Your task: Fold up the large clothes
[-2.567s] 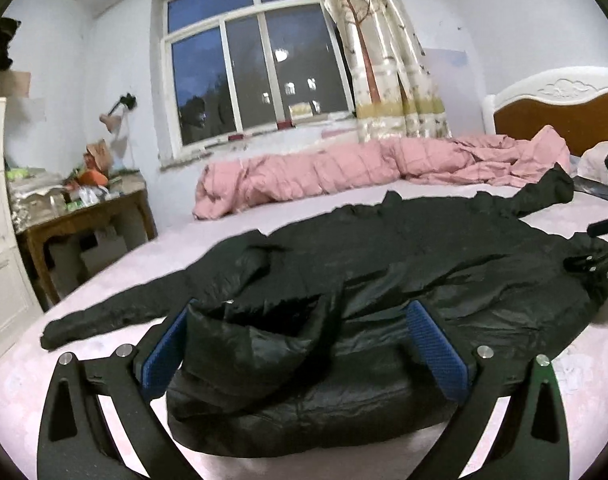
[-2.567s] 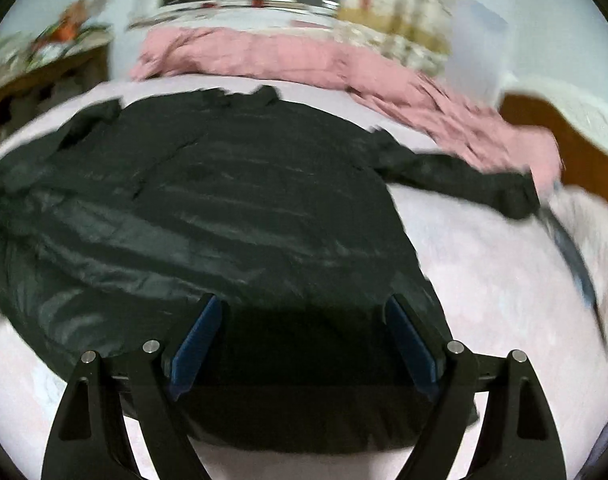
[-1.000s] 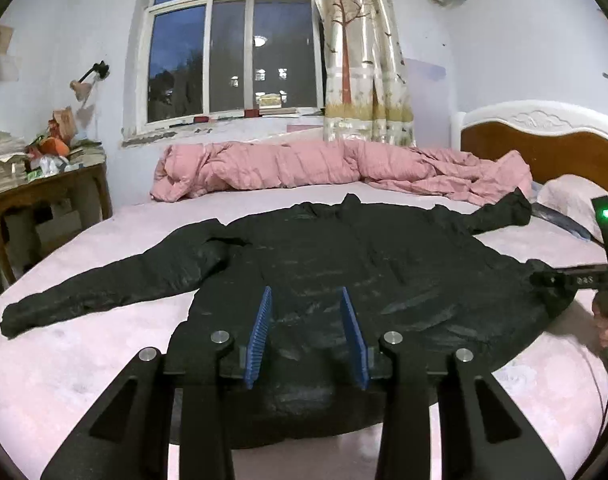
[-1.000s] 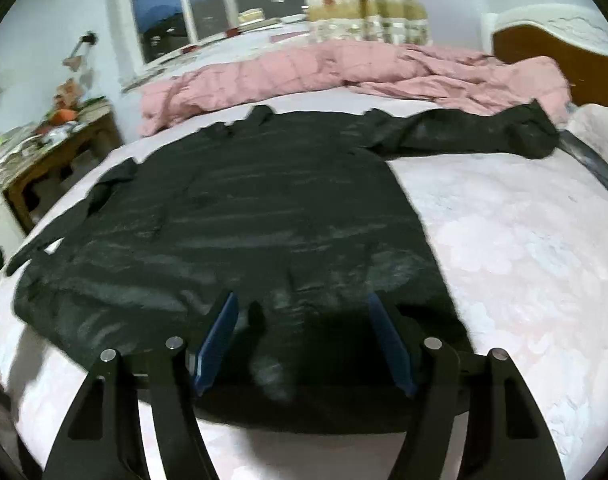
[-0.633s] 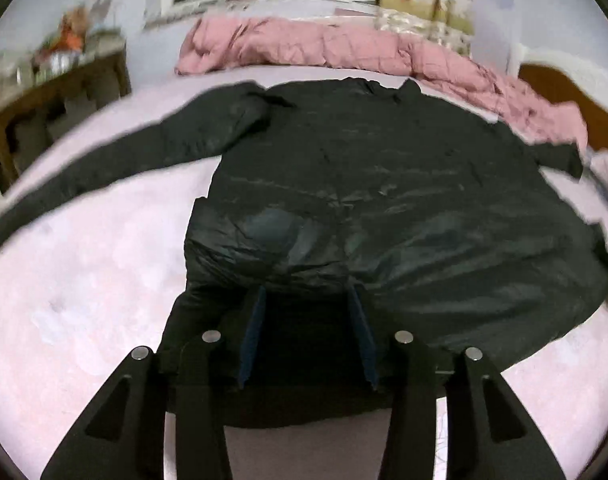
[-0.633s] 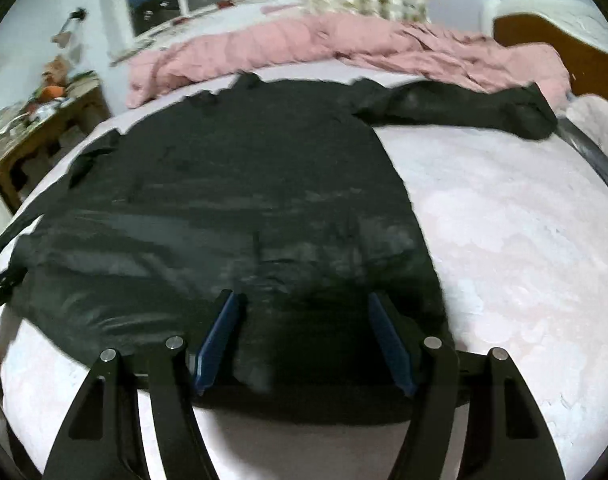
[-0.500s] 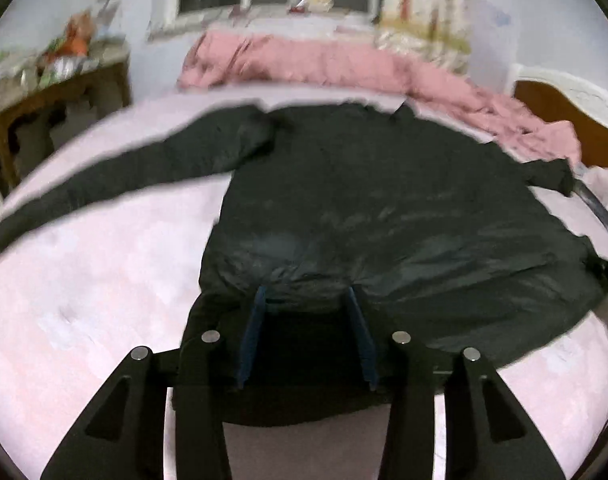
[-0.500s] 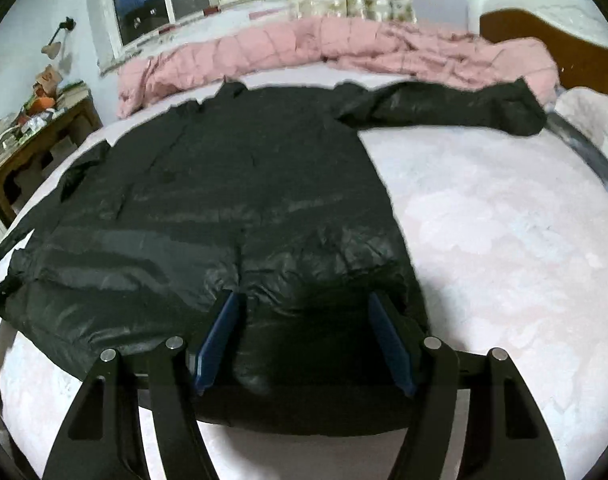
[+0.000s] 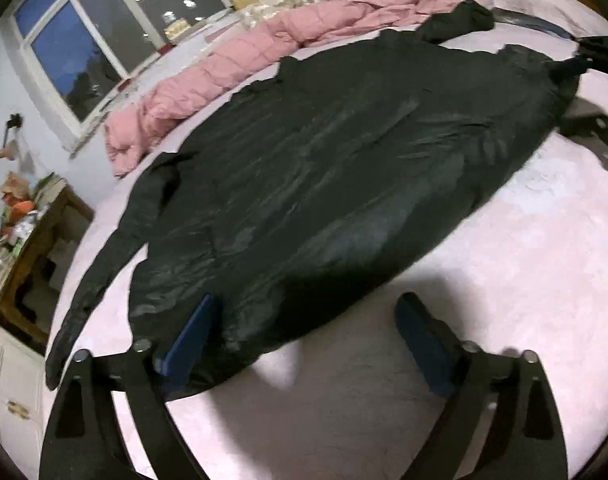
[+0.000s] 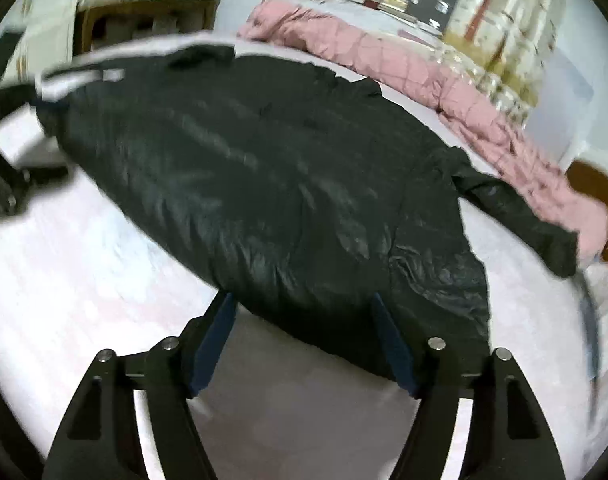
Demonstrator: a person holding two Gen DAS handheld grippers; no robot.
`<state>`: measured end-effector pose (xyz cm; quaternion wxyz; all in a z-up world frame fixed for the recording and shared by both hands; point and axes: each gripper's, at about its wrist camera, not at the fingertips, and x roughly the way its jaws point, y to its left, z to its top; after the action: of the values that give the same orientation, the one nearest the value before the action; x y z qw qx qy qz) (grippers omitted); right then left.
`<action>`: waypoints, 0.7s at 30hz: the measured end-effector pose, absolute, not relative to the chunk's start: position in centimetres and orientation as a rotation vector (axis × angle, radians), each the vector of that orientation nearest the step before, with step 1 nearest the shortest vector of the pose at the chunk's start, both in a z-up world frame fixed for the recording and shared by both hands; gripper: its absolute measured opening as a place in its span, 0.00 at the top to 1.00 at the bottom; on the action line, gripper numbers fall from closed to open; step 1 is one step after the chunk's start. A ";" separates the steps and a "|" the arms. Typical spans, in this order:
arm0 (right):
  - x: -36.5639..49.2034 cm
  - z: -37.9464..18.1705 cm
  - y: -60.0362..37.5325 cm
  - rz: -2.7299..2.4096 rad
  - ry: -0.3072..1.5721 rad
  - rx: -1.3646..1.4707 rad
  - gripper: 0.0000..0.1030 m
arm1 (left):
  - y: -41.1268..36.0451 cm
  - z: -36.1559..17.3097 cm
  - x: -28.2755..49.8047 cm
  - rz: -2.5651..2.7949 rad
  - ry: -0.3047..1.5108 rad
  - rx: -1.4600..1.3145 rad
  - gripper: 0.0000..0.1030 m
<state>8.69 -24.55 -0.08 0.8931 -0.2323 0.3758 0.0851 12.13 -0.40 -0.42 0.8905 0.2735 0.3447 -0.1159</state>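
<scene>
While spread flat on a pale pink bed [image 9: 504, 280], a black padded coat [image 9: 324, 168] is seen with sleeves outstretched. Its hem lies between the opening jaws of the left gripper [image 9: 304, 336] and right gripper [image 10: 304, 340], ungripped. A pink quilt [image 9: 264, 48] is bunched beyond.

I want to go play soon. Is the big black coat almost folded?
Not yet. The black coat lies spread flat on the bed, both sleeves out, with no fold made. The left tool and right tool are opening at its bottom hem, pressing on nothing. All the folding is left.
</scene>
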 end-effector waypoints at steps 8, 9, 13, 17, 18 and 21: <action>9.0 -0.6 -27.6 0.008 0.766 -0.450 0.17 | 2.6 -0.2 14.0 -0.106 0.703 0.488 0.16; 9.2 -0.7 -28.0 -0.015 0.753 -0.455 0.24 | 2.8 0.0 13.8 -0.077 0.685 0.481 0.23; 9.4 0.3 -29.1 0.101 0.759 -0.329 0.69 | 4.5 2.4 13.5 -0.118 0.627 0.321 0.40; 9.3 2.6 -28.8 0.075 0.681 -0.324 0.70 | 4.6 4.4 15.5 -0.133 0.642 0.261 0.43; 9.9 3.4 -28.9 0.076 0.679 -0.306 0.70 | 4.4 5.0 16.2 -0.131 0.642 0.263 0.43; 13.2 5.7 -29.7 0.078 0.711 -0.229 0.70 | 4.0 6.5 20.0 -0.141 0.680 0.254 0.43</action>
<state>13.22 -29.69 5.71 0.9303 -0.1117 0.3474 0.0382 20.04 3.97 6.54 0.9324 0.1243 0.3323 -0.0688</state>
